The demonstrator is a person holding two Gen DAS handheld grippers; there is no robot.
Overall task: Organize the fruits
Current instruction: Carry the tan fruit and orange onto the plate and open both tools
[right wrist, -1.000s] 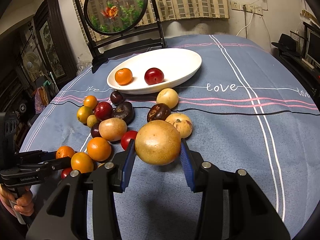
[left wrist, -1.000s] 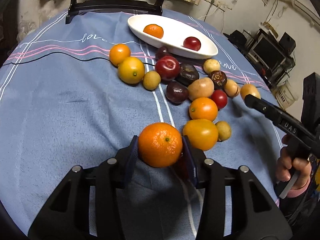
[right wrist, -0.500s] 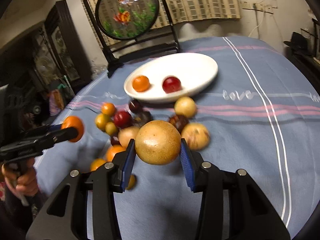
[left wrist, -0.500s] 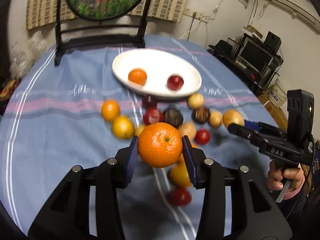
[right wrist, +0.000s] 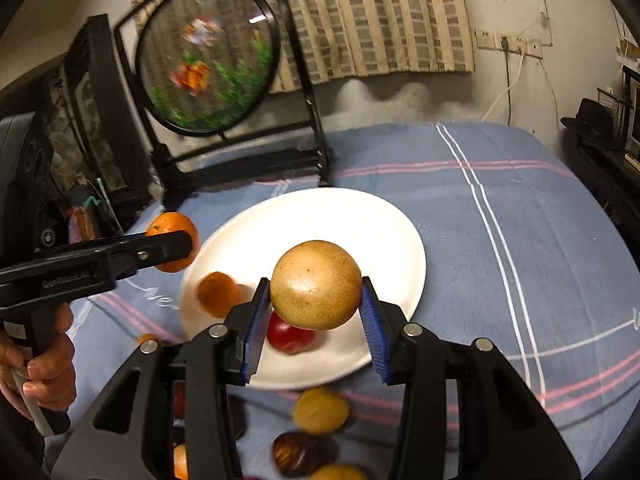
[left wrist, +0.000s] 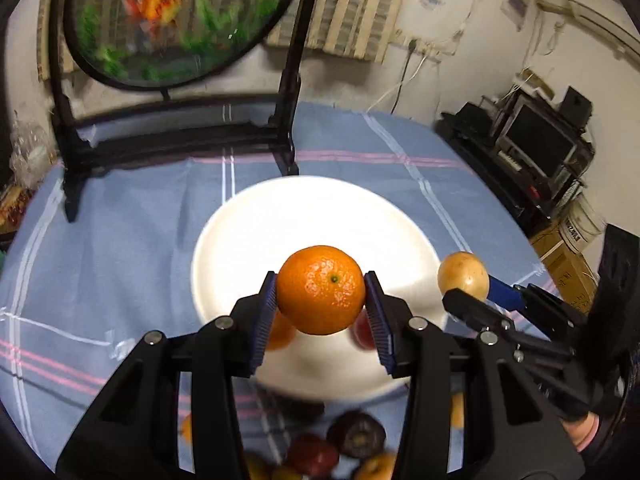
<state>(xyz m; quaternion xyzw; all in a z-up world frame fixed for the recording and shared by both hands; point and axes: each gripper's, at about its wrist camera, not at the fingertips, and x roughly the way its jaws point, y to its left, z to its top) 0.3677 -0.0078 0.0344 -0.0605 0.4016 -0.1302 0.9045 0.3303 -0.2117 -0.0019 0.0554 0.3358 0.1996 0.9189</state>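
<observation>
My left gripper (left wrist: 321, 312) is shut on an orange mandarin (left wrist: 321, 290) and holds it above the near part of the white oval plate (left wrist: 304, 220). My right gripper (right wrist: 316, 318) is shut on a tan round fruit (right wrist: 316, 284) above the same plate (right wrist: 360, 220). The plate holds a small orange (right wrist: 216, 294) and a red fruit (right wrist: 290, 336), both partly hidden by the fingers. In the left wrist view the right gripper (left wrist: 472, 296) with its tan fruit (left wrist: 463, 274) sits at the plate's right edge. In the right wrist view the left gripper's mandarin (right wrist: 174, 246) is at the plate's left.
Several loose fruits lie on the blue striped tablecloth (right wrist: 520, 240) just in front of the plate, among them a dark fruit (left wrist: 356, 436) and a tan one (right wrist: 320, 410). A round fish picture on a black stand (left wrist: 176, 132) rises behind the plate. Electronics (left wrist: 540, 140) stand at the right.
Both grippers have moved forward and up with their fruits, from over the loose pile to above the plate. The pile now lies below and behind the fingers.
</observation>
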